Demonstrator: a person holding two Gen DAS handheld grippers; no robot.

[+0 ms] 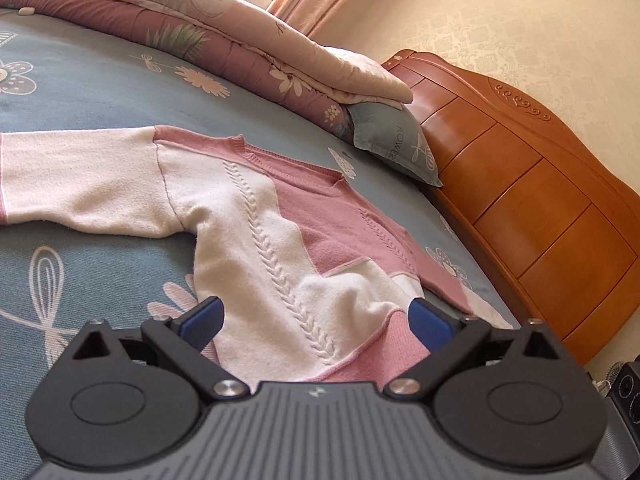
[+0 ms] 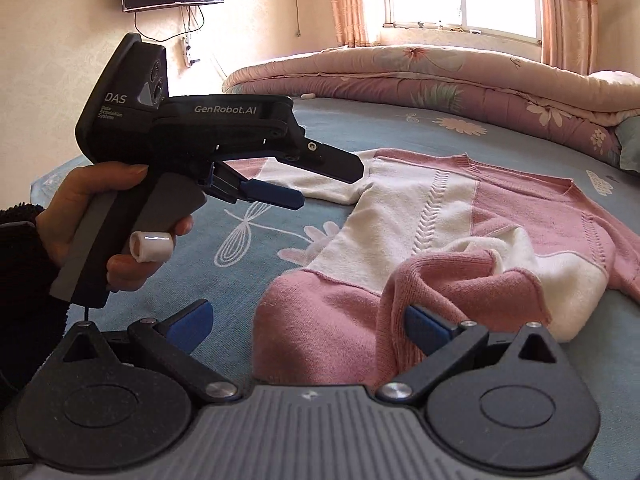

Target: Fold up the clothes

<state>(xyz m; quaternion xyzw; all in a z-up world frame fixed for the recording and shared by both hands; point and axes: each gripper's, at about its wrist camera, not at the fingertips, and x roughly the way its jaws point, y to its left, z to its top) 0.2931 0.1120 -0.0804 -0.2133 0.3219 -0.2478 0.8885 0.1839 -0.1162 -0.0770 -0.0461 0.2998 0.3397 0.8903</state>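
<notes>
Black tool (image 2: 312, 184) — blue fingertips (image 2: 276, 194), grey grip; dark fuzzy sleeve (image 2: 20, 248).

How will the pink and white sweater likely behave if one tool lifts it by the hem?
The sweater probably sags limply: its knit already lies bunched in folds near the right tool. It likely grips rather than slips, being fuzzy. The spread sleeve would probably trail.
</notes>
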